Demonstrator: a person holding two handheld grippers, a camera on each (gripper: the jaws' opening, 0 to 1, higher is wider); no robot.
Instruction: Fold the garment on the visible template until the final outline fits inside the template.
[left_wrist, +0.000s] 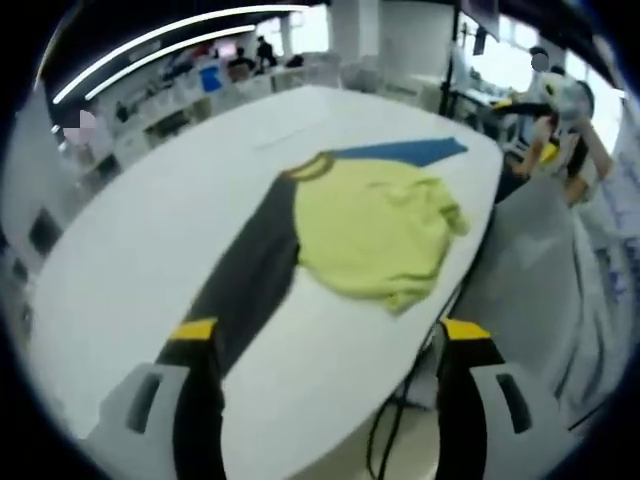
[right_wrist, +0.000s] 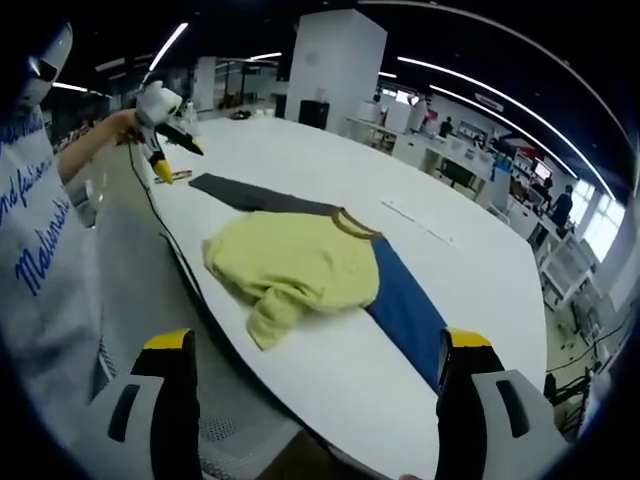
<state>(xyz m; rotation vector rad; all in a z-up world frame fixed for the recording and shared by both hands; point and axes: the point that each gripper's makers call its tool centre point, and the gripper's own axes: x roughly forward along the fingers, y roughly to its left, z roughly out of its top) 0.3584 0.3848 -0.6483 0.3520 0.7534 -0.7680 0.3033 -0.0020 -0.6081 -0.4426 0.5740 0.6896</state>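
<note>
A garment lies crumpled on the white table (left_wrist: 150, 230): a yellow-green body (left_wrist: 375, 225), a dark grey sleeve (left_wrist: 250, 275) stretched toward me and a blue sleeve (left_wrist: 405, 152) at the far side. My left gripper (left_wrist: 328, 335) is open and held short of the garment, its left jaw over the grey sleeve's end. In the right gripper view the yellow-green body (right_wrist: 295, 265) lies between the grey sleeve (right_wrist: 250, 195) and the blue sleeve (right_wrist: 405, 310). My right gripper (right_wrist: 315, 345) is open, just short of the table's edge. The left gripper (right_wrist: 165, 140) appears far left, held in a hand, jaws apart.
The person's white shirt with blue lettering (right_wrist: 40, 260) fills the left side. A faint line (right_wrist: 420, 225) marks the table beyond the garment. A dark cable (left_wrist: 385, 440) hangs below the table edge. People (left_wrist: 555, 110) stand at the far right; desks (right_wrist: 470, 165) line the background.
</note>
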